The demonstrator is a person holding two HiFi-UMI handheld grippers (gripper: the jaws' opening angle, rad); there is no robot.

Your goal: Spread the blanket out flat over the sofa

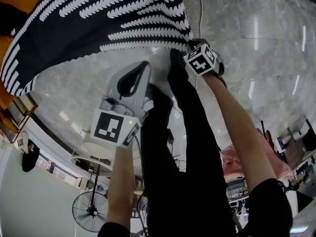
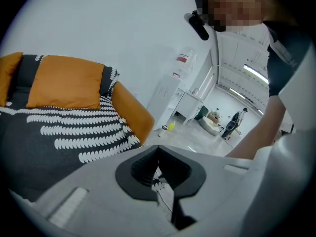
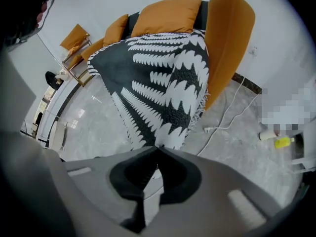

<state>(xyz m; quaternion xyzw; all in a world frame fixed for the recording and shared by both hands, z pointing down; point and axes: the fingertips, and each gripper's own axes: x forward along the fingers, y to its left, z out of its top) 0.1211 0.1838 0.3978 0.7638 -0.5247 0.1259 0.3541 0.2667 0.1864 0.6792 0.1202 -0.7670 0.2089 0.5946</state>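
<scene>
Blanket (image 3: 158, 83) corner pinched in closed right gripper (image 3: 159, 146), held taut off sofa (image 3: 229, 43) for spreading. Left gripper (image 2: 159, 148) jaws together, apparently empty.

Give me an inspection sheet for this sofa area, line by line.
Surface: grey marble floor; orange sofa.
Job's things: patterned blanket draped over the sofa seat, one corner drawn out off the seat.
Clutter: yellow bottle on the floor.
Grippers: right tongs shut on the blanket's corner; left tongs shut, nothing seen held.
Cables: white cord across the floor beside the sofa.
Surroundings: standing fan.
</scene>
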